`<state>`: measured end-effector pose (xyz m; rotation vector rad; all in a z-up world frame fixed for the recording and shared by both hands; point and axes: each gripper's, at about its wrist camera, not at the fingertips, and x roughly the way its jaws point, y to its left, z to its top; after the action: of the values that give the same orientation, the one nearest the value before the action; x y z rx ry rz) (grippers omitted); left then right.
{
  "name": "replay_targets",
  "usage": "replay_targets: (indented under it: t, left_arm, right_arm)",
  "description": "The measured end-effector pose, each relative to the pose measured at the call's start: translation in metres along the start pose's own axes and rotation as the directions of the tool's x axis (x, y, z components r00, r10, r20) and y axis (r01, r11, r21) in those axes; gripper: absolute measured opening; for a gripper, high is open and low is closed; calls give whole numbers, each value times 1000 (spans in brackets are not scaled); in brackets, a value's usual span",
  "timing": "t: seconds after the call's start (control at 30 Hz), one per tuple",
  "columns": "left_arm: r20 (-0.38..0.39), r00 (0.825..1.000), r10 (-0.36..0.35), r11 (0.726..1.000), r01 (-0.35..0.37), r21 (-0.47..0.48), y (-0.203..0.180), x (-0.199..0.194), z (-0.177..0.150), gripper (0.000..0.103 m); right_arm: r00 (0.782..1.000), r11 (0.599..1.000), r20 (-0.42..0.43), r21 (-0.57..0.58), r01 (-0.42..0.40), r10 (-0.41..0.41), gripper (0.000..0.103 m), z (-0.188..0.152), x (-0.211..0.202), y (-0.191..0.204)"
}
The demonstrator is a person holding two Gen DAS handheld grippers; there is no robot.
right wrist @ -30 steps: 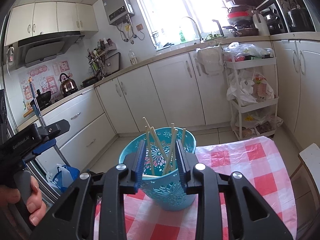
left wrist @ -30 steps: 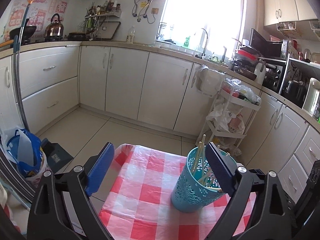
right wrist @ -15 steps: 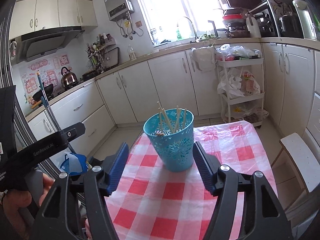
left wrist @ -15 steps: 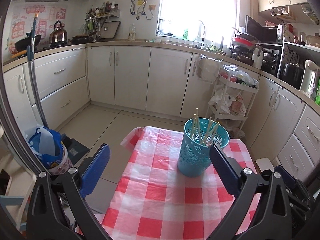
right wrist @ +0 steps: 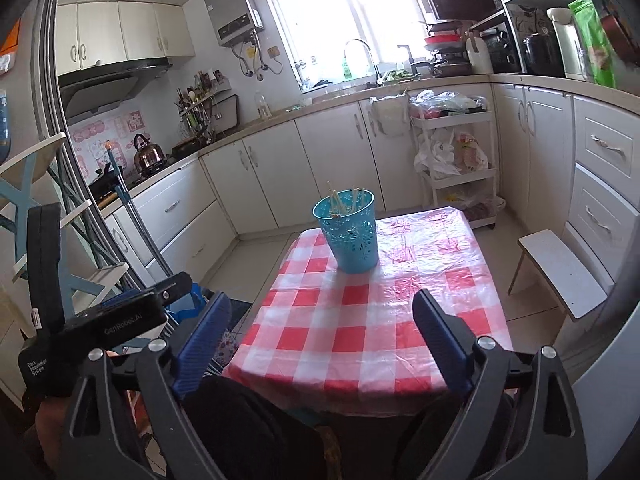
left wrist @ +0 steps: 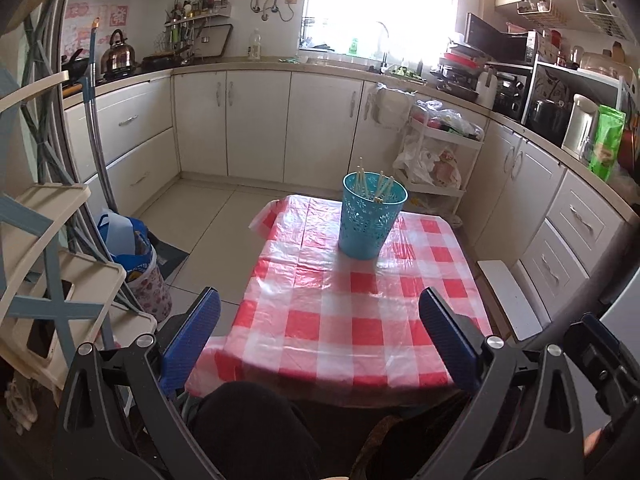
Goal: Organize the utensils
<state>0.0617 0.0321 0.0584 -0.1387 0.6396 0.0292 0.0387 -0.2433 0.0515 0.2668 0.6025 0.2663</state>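
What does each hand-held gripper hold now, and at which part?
Nothing. The left hand-held gripper is open and empty; the right hand-held gripper is opening, also empty. The chopsticks stand in the blue basket.

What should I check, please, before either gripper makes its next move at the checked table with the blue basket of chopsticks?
1. Blue basket upright on the tablecloth: ok.
2. Chopsticks inside the basket, none seen on the cloth: ok.
3. Left gripper empty, jaws wide: ok.
4. Right gripper empty, jaws opening: ok.
5. Both grippers clear of the basket: ok.
6. Every utensil collected from elsewhere: cannot tell.
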Motion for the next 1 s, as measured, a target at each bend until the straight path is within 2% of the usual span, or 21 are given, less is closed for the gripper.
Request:
replay_targets:
  t: [0.17,0.23,0.4,0.53,1.0]
  left_arm:
    - [-1,1000,0,1000,0,-10,4,-34,-21,95]
    - [17,1000,15,1000,-15,-5,6,-45,-27,95]
    - [-11,998,66,997,-66,44,-1,-64,-38,95]
    - [13,998,54,999,-54,2,5,-80,-44,95]
    - [3,999,37,999,-38,24,3,-90,-49,95]
  right_arm:
    - [1000,999,-30,33,-8,9,92,-13,-27,7]
    - [999,1000,-44,27,-16,17,92,-21,-35,15]
    - [998,1000,-65,-18,-23,22,95,-37,-45,35]
    - [999,1000,-53,-24,-2,1,96,-42,-54,37]
    - [999,999,-52,-32,-3,1,96,-47,-63,39]
